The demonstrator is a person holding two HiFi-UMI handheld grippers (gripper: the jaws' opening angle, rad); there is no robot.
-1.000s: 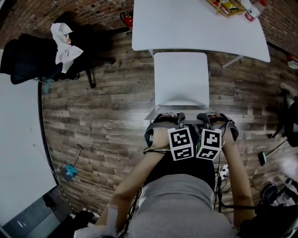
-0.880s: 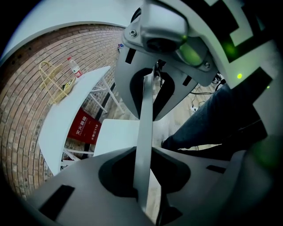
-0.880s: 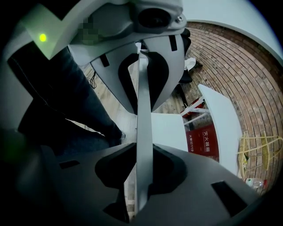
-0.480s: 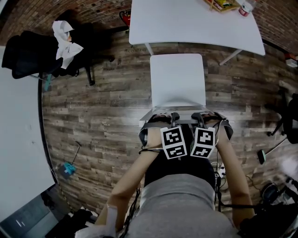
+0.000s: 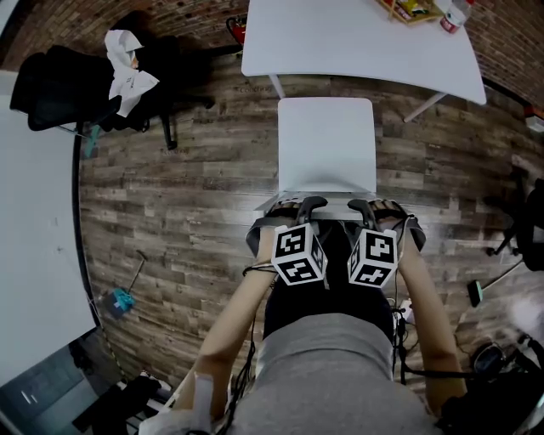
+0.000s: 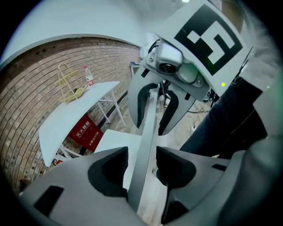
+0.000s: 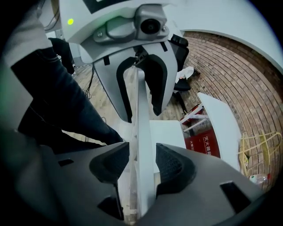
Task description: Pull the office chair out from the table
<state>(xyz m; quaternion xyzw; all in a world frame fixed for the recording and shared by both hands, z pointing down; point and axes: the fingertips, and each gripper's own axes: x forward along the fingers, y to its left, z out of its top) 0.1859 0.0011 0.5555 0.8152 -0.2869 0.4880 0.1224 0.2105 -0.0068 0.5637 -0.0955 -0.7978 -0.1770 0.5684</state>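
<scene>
The white chair (image 5: 327,144) stands on the wood floor just clear of the white table (image 5: 357,42). Both grippers sit side by side over the top edge of its backrest (image 5: 327,202). In the left gripper view the thin backrest edge (image 6: 146,141) runs between the pads of my left gripper (image 6: 141,165). Its jaws are opening, with a narrow gap at each pad. My right gripper (image 7: 142,165) straddles the same edge (image 7: 143,132) and its jaws are opening too, pads off the edge. In the head view the left gripper (image 5: 308,204) and the right gripper (image 5: 364,206) point steeply down.
A black office chair (image 5: 76,85) draped with a white cloth stands at the upper left. Another white table (image 5: 34,212) fills the left side. A basket (image 5: 412,10) and a bottle (image 5: 452,12) sit on the far table. Cables and dark gear (image 5: 501,357) lie at the right.
The chair has come slightly farther out from the table. Both grippers' jaws have spread off the backrest edge, and the marker cubes have tilted and risen a little.
</scene>
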